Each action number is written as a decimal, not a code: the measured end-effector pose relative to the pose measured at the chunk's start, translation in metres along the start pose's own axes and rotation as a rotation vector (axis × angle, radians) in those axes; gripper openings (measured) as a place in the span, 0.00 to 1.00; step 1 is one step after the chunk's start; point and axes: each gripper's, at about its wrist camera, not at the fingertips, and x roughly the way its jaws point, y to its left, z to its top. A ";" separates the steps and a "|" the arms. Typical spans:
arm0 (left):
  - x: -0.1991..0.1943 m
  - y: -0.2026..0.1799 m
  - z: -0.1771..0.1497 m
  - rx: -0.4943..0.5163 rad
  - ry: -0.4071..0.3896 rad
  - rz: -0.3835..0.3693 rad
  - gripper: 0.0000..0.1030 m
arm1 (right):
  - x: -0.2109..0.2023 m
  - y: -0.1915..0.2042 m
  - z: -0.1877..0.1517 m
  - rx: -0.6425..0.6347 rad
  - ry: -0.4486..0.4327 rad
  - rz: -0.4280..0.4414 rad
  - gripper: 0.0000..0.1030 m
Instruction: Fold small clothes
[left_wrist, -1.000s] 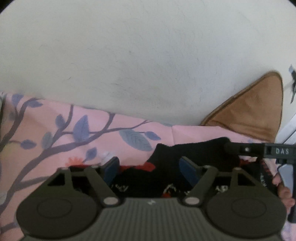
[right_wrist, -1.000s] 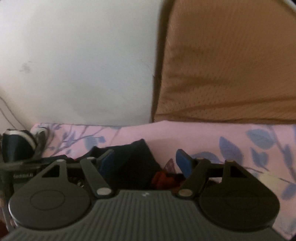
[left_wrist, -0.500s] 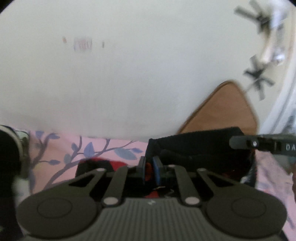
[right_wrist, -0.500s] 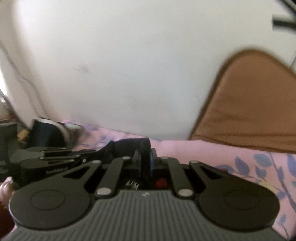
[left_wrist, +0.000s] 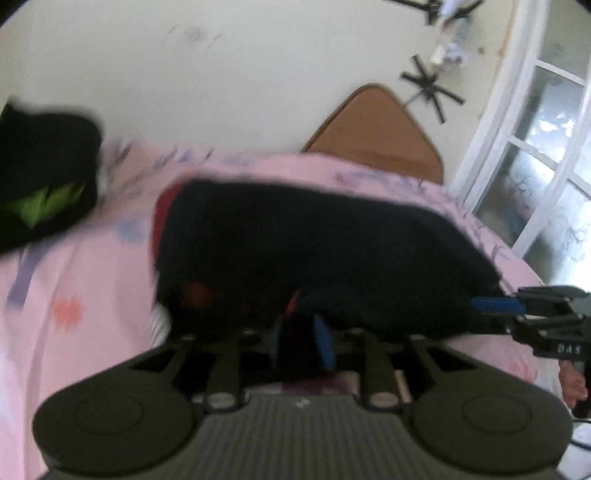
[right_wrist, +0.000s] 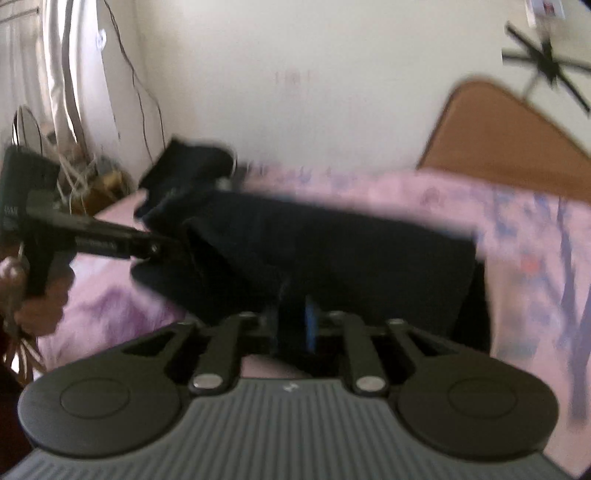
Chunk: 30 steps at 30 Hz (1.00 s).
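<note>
A small black garment (left_wrist: 314, 251) with red marks is stretched above the pink floral bed sheet (left_wrist: 74, 295). My left gripper (left_wrist: 301, 338) is shut on its near edge. My right gripper (left_wrist: 495, 304) shows at the right of the left wrist view, shut on the garment's other corner. In the right wrist view the garment (right_wrist: 332, 254) hangs between my right gripper (right_wrist: 295, 325), shut on it, and my left gripper (right_wrist: 162, 247) at the left. Both views are blurred.
A brown cushion (left_wrist: 376, 129) leans on the white wall behind the bed. Another dark garment with green (left_wrist: 44, 184) lies at the far left; a dark pile (right_wrist: 184, 166) shows in the right wrist view. A window (left_wrist: 535, 166) is at the right.
Both grippers went from open over the garment to shut on it. They have since lifted and pulled it toward me, stretched between them.
</note>
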 end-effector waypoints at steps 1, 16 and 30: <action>-0.005 0.010 -0.001 -0.039 0.000 -0.007 0.35 | -0.002 0.002 -0.007 0.004 0.008 -0.004 0.36; 0.025 0.098 0.054 -0.394 -0.051 -0.030 0.17 | -0.011 -0.061 0.002 0.369 -0.142 -0.148 0.59; 0.035 0.057 0.035 -0.226 0.008 0.096 0.21 | -0.009 -0.071 -0.022 0.405 -0.075 -0.154 0.25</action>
